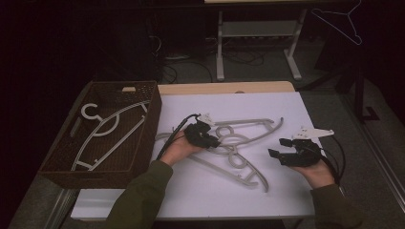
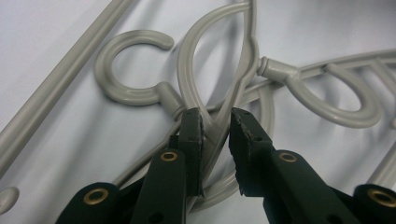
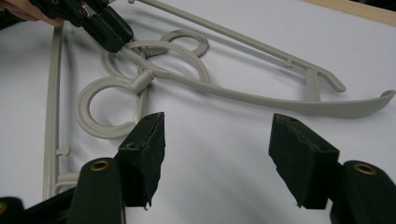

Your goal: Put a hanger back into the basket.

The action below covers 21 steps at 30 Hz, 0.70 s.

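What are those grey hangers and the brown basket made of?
The hangers look like moulded plastic: matte pale grey, with ribbed arms and smooth rounded hooks. The basket seems woven wicker or rattan, going by its dark brown plaited wall, though it could be an imitation.

**Legible markings: none**

Checked all three views. No text, label, brand, number or sign can be read on the hangers (image 1: 239, 143), basket (image 1: 143, 124), desk (image 1: 286, 191) or either gripper. Lighting dim; fine print indistinguishable.
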Available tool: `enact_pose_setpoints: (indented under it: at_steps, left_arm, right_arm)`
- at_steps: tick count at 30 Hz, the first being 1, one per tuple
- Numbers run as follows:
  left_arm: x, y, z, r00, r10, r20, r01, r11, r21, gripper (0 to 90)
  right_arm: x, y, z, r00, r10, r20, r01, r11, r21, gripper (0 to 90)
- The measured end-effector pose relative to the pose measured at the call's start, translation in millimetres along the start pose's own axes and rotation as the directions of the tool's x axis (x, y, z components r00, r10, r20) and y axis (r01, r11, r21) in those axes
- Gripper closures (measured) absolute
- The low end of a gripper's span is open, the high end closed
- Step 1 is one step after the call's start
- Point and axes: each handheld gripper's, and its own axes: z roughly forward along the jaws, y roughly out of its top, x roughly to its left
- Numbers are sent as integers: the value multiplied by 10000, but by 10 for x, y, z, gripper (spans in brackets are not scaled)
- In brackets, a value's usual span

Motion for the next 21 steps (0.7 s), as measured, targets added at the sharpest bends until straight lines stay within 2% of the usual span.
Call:
enact_pose_setpoints:
  at_steps: [4, 5, 7, 11, 13, 18, 19, 21]
  left_arm:
    - [-6, -3, 16, 9999, 116, -55, -116, 9999, 48, 725]
    - [-6, -9, 36, 9995, 280, -109, -278, 9994, 202, 707]
    - [-14, -17, 57, 9994, 308, -161, -303, 9990, 319, 666]
    - [-27, -14, 78, 9991, 378, -204, -368, 9983, 462, 666]
    - [-26, -9, 83, 9997, 204, -165, -196, 9985, 503, 662]
    - [-18, -4, 91, 9998, 114, -181, -103, 9982, 586, 653]
    - [-22, 2, 115, 9993, 151, -335, -127, 9973, 717, 654]
    - [-28, 16, 118, 9992, 229, -340, -202, 9969, 757, 660]
  right_arm:
    - [2, 1, -7, 10000, 36, -6, -36, 10000, -51, 358]
    - [0, 0, -8, 10000, 26, -24, -26, 10000, -63, 359]
    - [2, 0, -6, 10000, 28, -18, -28, 10000, -55, 359]
    - [-1, 0, -4, 10000, 10, -22, -11, 10000, -53, 359]
    - [-3, 0, -3, 10000, 7, -39, -7, 10000, -55, 359]
    - [-6, -2, -7, 10000, 46, -53, -47, 9999, -91, 361]
    - [-7, -2, -6, 10000, 41, -63, -42, 9999, -93, 361]
    - [-4, -1, -6, 10000, 20, -71, -21, 9999, -112, 362]
